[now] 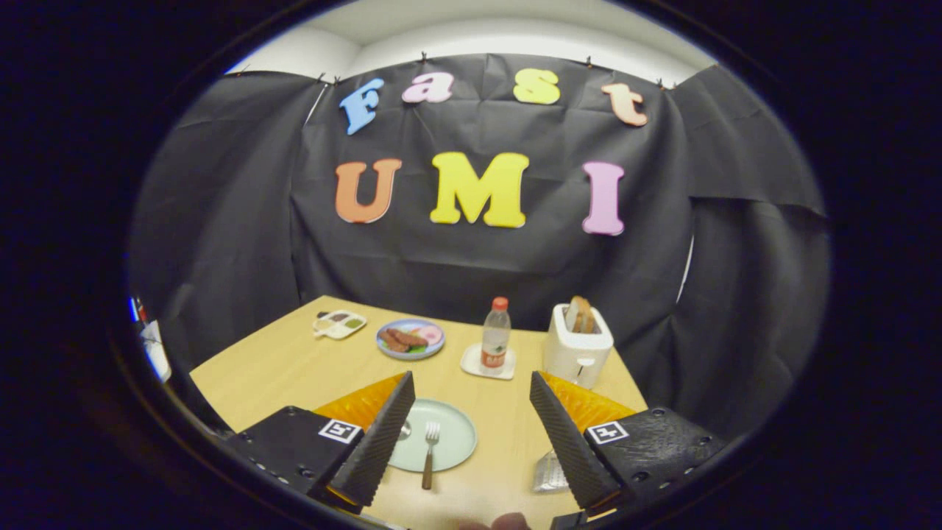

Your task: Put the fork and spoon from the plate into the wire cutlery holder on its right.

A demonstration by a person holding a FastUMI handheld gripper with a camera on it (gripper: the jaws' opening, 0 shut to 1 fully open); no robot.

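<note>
The gripper (pixel 471 423) is held above the near end of the table (pixel 294 368), its two fingers spread wide apart and nothing gripped between them. Released, then, and hanging clear of everything.

Between the fingers, closer to the left one, the pale green plate (pixel 452 442) is seen lying flat on the table. The fork (pixel 430 453) is laid across it, tines pointing away towards the far side, its brown handle running back over the plate's near rim and onto the wood. The spoon (pixel 404 430) is caught just at the edge of the left finger: only its bowl is seen, the rest being hidden behind that finger. It rests on the plate, to the left of the fork.

To the right of the plate, the wire cutlery holder (pixel 550 471) is partly seen beside the inner edge of the right finger, most of it being covered by that finger. Whether anything stands in it cannot be told.

Beyond the fingers, a clear bottle with a red cap (pixel 496 335) is stood upright on a white coaster (pixel 471 362). Right of it, a white toaster (pixel 578 350) is seen with toast poking out of its slot. Left of the bottle, a blue-rimmed plate of food (pixel 410 339) is set out, and further left a small white tray (pixel 338 324) lies near the table's far corner.
</note>
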